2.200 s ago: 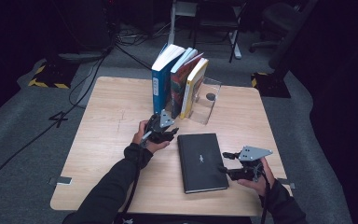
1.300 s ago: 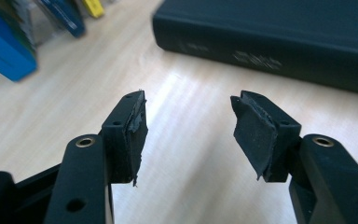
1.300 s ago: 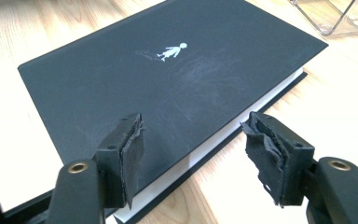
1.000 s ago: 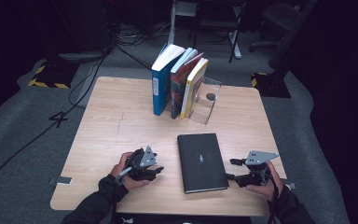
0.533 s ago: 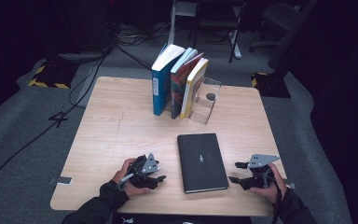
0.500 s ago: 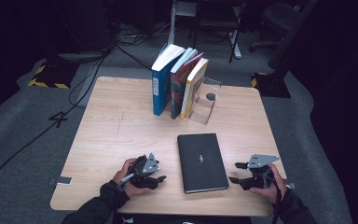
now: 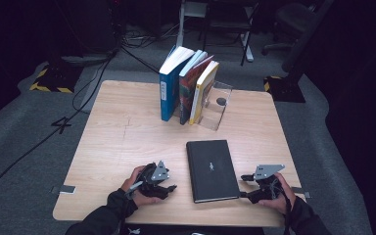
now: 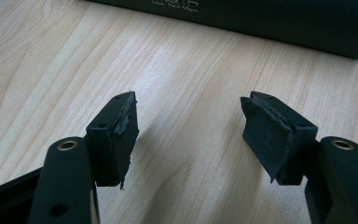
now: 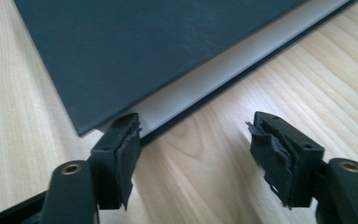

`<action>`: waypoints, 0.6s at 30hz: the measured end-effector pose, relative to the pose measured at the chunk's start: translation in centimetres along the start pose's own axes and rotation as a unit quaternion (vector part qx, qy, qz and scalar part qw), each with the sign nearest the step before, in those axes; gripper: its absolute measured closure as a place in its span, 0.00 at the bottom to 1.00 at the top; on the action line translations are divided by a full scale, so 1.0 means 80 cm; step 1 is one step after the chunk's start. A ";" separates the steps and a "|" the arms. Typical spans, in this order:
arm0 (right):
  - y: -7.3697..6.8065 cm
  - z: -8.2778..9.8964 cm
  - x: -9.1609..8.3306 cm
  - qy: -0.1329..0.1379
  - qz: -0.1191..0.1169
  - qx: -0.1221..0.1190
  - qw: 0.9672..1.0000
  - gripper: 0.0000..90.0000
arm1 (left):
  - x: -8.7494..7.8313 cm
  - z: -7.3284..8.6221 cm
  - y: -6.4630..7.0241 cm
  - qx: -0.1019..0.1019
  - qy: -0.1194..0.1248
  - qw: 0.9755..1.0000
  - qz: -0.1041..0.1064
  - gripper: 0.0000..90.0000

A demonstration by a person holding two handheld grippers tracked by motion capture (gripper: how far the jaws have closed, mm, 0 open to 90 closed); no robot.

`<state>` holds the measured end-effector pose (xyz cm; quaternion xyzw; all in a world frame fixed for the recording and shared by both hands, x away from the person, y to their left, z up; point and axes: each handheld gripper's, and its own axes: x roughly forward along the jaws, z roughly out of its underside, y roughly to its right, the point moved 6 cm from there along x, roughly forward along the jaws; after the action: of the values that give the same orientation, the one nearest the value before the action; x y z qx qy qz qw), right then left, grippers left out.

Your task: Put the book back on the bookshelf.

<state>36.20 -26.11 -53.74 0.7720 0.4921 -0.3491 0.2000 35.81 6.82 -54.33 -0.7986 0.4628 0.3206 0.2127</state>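
Flat black hardcover book (image 7: 211,169) lies mid-bench between my claws — both wide, empty — so I'd slide my right claw (image 9: 193,154) squarely onto its corner before pinching.

Closed black book (image 7: 211,170) flat on table's near edge, between hands.

You can read no text here. The black book's (image 7: 211,169) cover carries a small pale mark, and its spine (image 8: 242,18) shows embossed characters, cropped and illegible. The blue book's (image 7: 169,85) spine label is blurred.
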 end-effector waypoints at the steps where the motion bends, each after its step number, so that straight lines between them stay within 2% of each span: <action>1: 0.000 0.000 0.000 0.001 -0.003 0.001 1.000 0.40 | 0.000 0.000 -0.002 -0.001 -0.002 1.000 -0.001 0.38; 6: -0.003 0.000 0.001 0.015 -0.017 -0.001 1.000 0.42 | 0.001 0.000 -0.006 -0.010 0.000 1.000 0.001 0.37; 8: -0.010 -0.004 0.005 0.014 -0.028 -0.012 0.999 0.42 | 0.001 0.000 -0.006 -0.010 0.000 1.000 -0.001 0.36; 11: -0.019 -0.011 0.010 0.012 -0.028 -0.027 0.999 0.41 | 0.001 0.001 -0.007 -0.009 0.000 1.000 -0.002 0.36; 18: -0.033 -0.020 0.019 0.014 -0.028 -0.032 0.999 0.41 | 0.000 0.003 -0.009 -0.013 0.000 1.000 0.000 0.35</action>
<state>34.78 -22.96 -53.70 0.7562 0.5268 -0.3279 0.2079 36.41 7.30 -54.45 -0.8012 0.4589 0.3266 0.2021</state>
